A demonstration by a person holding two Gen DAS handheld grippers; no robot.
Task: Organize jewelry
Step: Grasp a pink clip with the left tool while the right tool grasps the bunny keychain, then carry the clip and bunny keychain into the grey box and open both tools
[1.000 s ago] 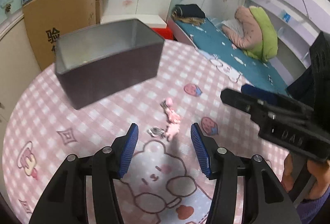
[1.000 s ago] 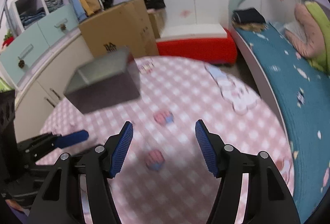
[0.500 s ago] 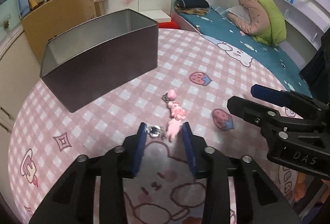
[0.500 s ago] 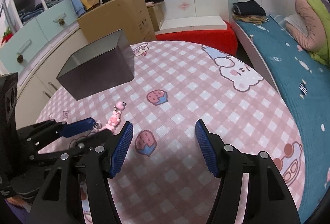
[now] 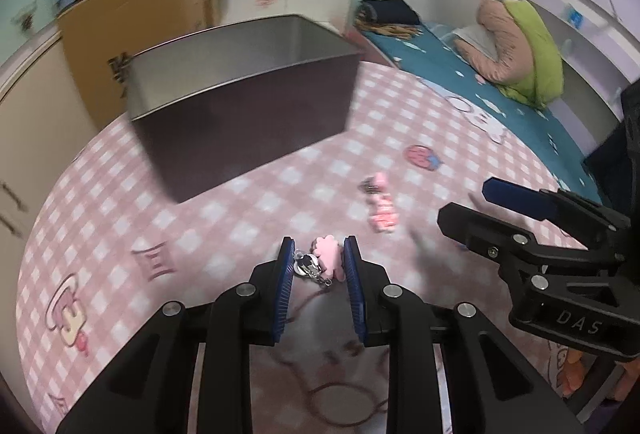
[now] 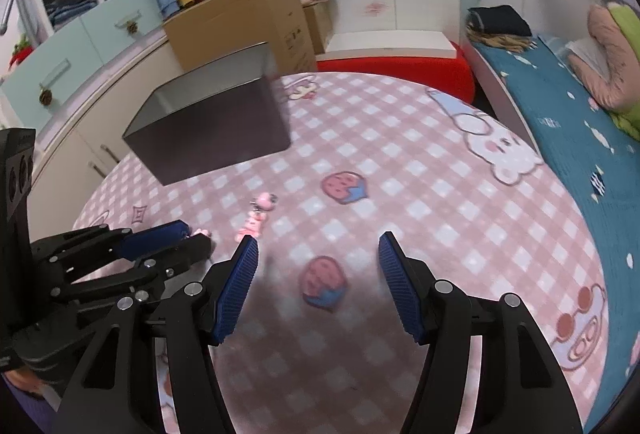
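The pink charm keychain (image 5: 327, 254) sits pinched between my left gripper (image 5: 318, 266) pads, its silver clasp (image 5: 307, 266) against the left pad and the pink figure against the right; half a second back those pads only bracketed it loosely, and a second back they stood wide apart. The chain's other pink pieces (image 5: 382, 212) trail away over the cloth ahead and to the right, motion-blurred, so I cannot tell whether they are lifted or still lying flat. From the right wrist camera the same trailing pieces (image 6: 256, 218) show just beyond the left gripper's tip (image 6: 188, 238). My right gripper (image 6: 316, 274) hangs with its jaws spread wide and nothing between them, over a strawberry print (image 6: 323, 283) on the pink checked tablecloth (image 6: 440, 194); its spread matches the earlier frames. The dark metal tin (image 5: 244, 102) stands open-topped ahead and left of the held charm, well apart from it, and looms larger and nearer in the left view than a half second ago. Bare cloth lies between the charm and the tin's near wall. The table's round edge curves away on the far side, with a cardboard box (image 6: 240, 26) behind the tin and a red bench (image 6: 396, 68) beyond the rim. The blue bed (image 6: 580, 122) runs along the right edge.
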